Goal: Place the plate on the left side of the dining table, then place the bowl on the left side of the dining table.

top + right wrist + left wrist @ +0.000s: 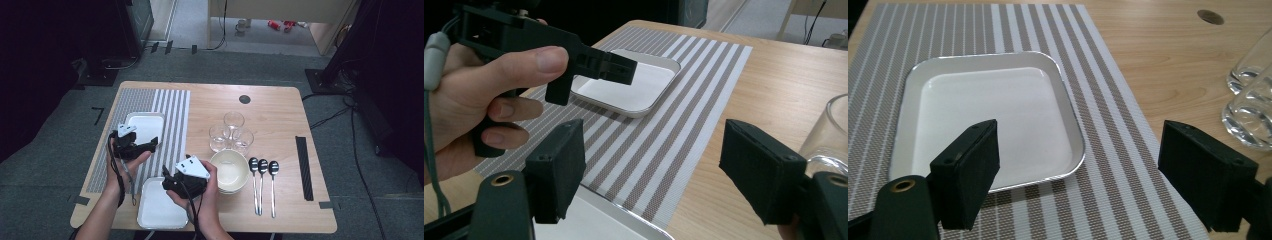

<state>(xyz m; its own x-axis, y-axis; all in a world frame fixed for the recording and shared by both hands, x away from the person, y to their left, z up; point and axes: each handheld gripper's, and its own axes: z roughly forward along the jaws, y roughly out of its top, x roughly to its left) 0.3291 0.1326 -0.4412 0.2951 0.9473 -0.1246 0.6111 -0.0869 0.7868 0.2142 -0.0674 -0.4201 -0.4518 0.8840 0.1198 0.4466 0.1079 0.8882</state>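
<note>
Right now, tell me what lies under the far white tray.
The far white tray rests wholly on the striped placemat. The mat's stripes beneath it are covered; whether anything else lies underneath cannot be seen.

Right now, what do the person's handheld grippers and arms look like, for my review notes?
Both grippers are black, each with two blocky rectangular jaws; brass-coloured rings sit near the jaw bases. The left gripper and right gripper each carry a pale grey three-cornered plate on top. A dark cable trails from each; the left one's has a grey strain sleeve. The forearms are bare, with no sleeves showing.
</note>
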